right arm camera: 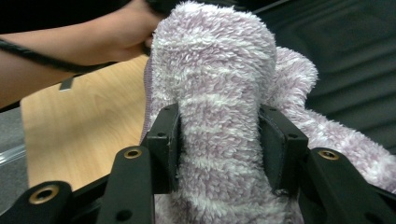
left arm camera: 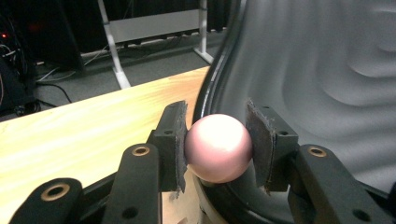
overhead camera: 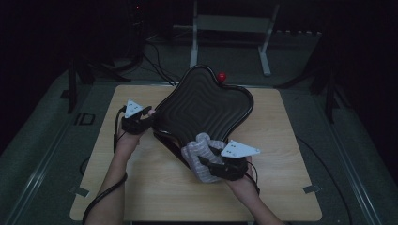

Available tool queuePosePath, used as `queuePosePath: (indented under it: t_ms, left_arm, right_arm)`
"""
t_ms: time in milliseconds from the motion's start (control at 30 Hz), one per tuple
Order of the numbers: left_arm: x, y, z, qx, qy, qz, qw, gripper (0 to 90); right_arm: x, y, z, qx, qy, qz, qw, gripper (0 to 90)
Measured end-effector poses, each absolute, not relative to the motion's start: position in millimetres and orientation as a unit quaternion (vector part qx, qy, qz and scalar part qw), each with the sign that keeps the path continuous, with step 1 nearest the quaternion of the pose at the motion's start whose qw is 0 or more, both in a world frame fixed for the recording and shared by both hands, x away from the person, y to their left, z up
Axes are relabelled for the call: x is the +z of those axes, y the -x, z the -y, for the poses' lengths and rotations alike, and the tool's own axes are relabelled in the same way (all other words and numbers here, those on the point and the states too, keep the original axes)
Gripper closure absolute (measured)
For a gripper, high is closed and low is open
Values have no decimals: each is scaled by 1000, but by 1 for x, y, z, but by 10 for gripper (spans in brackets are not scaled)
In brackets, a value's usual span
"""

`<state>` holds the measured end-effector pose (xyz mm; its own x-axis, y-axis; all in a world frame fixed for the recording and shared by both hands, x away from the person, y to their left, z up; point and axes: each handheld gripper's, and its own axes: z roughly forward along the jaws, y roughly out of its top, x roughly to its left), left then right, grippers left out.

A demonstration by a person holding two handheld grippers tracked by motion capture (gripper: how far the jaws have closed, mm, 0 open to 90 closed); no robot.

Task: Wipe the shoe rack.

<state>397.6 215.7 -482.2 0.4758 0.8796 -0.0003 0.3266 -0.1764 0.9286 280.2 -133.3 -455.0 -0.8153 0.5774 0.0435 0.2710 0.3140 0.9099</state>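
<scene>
Large black plastic tray (overhead camera: 206, 105), wavy-edged with rippled concentric ridges, tilted up off the light wooden table (overhead camera: 281, 187), its near edge low, far edge raised. My left gripper (left arm camera: 218, 140) is clamped on a glossy pink ball-shaped knob (left arm camera: 218, 148) at the tray's left rim. My right gripper (right arm camera: 219, 140) is squeezed onto a fluffy lilac-and-white striped cloth (right arm camera: 219, 84), held against the tray's near rim. A matching red knob (overhead camera: 221, 76) shows at the far corner.

Risks, as I judge: the smooth round knob could roll out of my pads; the tray would drop. The plush cloth compresses and may slide on slick plastic.
</scene>
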Motion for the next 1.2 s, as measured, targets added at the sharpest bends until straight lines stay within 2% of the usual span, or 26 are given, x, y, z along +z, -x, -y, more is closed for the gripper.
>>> queuePosePath:
  t_ms: [600,967,1200]
  left_arm:
    - [-489,-309,-209,307,-704,-400,499,592]
    - [-494,-288,-205,303,-689,-402,522,587]
    - [-495,-288,-203,291,-685,-398,536,467]
  right_arm:
    - [-454,-318,179,507,-315,-779,192,552]
    - [-456,-336,184,516,-325,-768,195,591]
    - [-452,-332,181,508,-319,-771,214,683]
